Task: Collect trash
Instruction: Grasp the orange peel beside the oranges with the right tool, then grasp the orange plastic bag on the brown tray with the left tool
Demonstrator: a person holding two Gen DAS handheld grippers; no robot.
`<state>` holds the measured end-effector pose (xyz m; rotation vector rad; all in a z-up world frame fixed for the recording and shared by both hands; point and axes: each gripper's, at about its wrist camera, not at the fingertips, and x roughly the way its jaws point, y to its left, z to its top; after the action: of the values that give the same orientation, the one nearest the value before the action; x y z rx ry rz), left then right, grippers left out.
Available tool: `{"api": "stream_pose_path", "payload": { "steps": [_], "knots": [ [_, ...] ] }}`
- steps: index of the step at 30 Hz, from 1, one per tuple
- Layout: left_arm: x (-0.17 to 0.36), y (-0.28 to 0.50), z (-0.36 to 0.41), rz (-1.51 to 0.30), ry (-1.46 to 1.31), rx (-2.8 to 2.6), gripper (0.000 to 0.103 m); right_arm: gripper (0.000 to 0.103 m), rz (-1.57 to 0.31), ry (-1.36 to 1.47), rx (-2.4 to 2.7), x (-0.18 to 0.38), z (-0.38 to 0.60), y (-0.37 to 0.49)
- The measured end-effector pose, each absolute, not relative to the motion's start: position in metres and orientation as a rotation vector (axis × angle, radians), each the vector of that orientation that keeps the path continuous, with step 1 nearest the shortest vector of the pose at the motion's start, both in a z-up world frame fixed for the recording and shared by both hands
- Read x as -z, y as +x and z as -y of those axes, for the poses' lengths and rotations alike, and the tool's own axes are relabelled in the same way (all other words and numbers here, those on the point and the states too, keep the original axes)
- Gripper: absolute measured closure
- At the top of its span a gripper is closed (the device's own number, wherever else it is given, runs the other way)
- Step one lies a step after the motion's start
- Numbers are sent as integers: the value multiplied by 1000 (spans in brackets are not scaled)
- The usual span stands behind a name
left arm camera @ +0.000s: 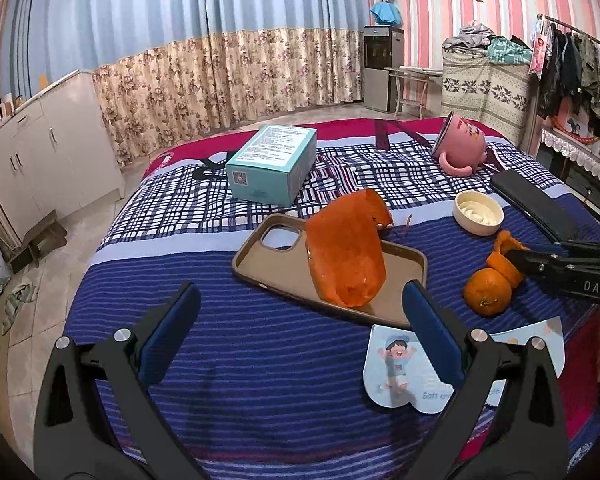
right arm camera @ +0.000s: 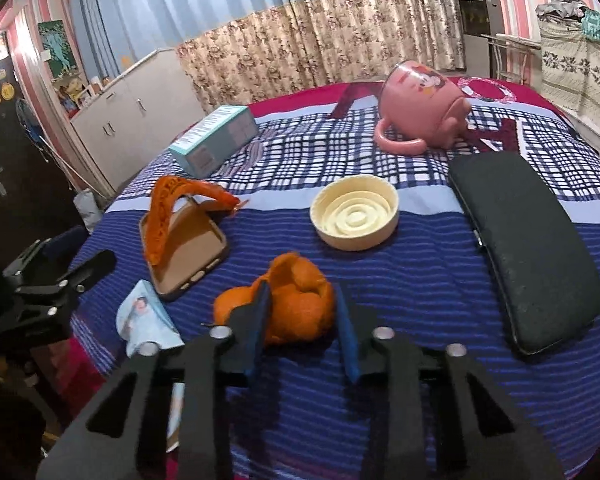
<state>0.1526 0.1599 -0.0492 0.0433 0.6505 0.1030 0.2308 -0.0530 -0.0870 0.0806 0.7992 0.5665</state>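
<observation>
An orange wrapper [left arm camera: 346, 254] lies curled over a brown phone case [left arm camera: 332, 268] on the striped cloth. My left gripper [left arm camera: 300, 324] is open and empty, just short of the case and wrapper. An orange peel [right arm camera: 300, 304] sits between the fingers of my right gripper [right arm camera: 302, 320], which is closed in on it; a whole orange [right arm camera: 230, 308] lies against its left side. In the left wrist view the right gripper [left arm camera: 516, 258] grips the peel [left arm camera: 504, 258] above the orange [left arm camera: 487, 292]. A torn paper packet with a cartoon boy [left arm camera: 404, 364] lies at the near edge.
On the round table [left arm camera: 260, 380]: a teal box [left arm camera: 274, 164], a tipped pink mug [right arm camera: 420, 106], a cream round lid [right arm camera: 354, 218], a black case [right arm camera: 528, 256]. White cabinets [left arm camera: 40, 156] stand left; a clothes rack [left arm camera: 580, 64] right.
</observation>
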Motion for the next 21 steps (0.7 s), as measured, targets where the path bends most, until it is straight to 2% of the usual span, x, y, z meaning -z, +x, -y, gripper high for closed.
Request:
{"api": "stream_pose_path", "payload": {
  "steps": [6, 13, 16, 18, 19, 20, 21],
  "knots": [
    [48, 157, -160, -649, 27, -101, 6, 88, -696, -34, -472, 69, 57, 214],
    [43, 175, -150, -644, 15, -87, 7, 88, -633, -45, -334, 41, 107, 193],
    [49, 192, -145, -696, 22, -75, 23, 88, -627, -28, -293, 35, 130, 187],
    [56, 203, -142, -744, 29, -56, 41, 88, -658, -49, -264, 43, 143, 188],
    [60, 209, -140, -757, 37, -55, 44, 88, -690, -59, -259, 51, 148, 191],
    [63, 211, -139, -765, 39, -59, 51, 89, -713, -68, -252, 58, 154, 192],
    [67, 215, -139, -779, 39, -63, 64, 89, -748, -94, -234, 69, 159, 193]
  ]
}}
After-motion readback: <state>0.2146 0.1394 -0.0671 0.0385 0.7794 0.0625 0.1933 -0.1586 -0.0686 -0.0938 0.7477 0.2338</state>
